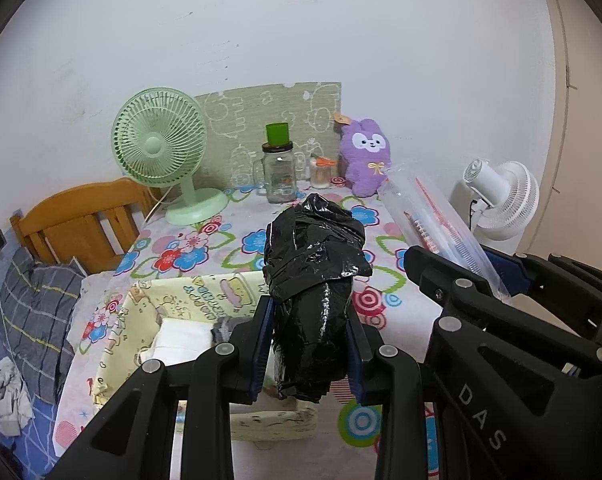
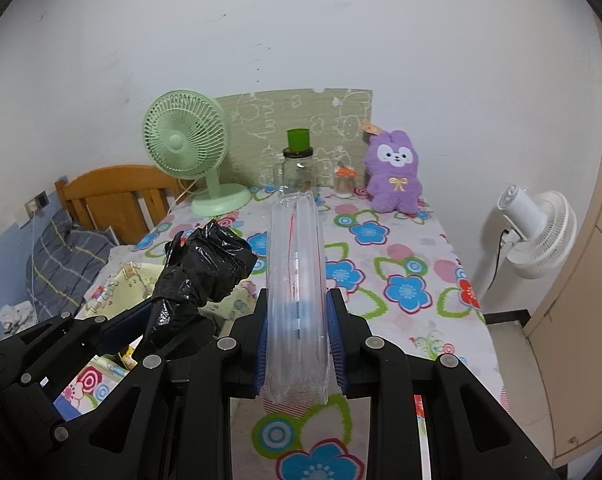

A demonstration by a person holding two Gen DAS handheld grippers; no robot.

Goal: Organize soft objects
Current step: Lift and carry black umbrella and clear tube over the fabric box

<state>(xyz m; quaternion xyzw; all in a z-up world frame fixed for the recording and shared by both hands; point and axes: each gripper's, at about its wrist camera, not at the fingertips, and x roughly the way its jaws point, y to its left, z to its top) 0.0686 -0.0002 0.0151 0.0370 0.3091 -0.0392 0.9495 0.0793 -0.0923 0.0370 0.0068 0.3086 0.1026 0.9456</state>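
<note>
Left tool: I have the left tool (image 1: 309,344) clenched on a crumpled black plastic bag (image 1: 315,280); its blue pads press the bag's lower part from both sides, and the bunched top stands up above the fingers.
Right tool: my right tool (image 2: 297,344) is clamped on a clear plastic air-cushion sleeve (image 2: 297,272) with a red line along it; the sleeve runs forward and up from between the pads.
Where the held things are: both are lifted above the worktop (image 2: 405,248) with its flowered cloth, at its near side, the black bag left of the sleeve.
Bin: a pale yellow fabric storage box (image 1: 141,320) with cartoon print sits at the near left of the worktop, just below and left of the bag; I see white folded cloth (image 1: 181,340) inside it.
Far edge: a green desk fan (image 1: 161,152) at the left, a glass jar mug (image 1: 279,178) with a green cup (image 1: 277,133) on its lid in the middle, a purple plush rabbit (image 1: 365,156) at the right.
Off the worktop: a white fan (image 2: 537,232) stands to the right; a bed with a wooden headboard (image 2: 113,192) lies to the left.
</note>
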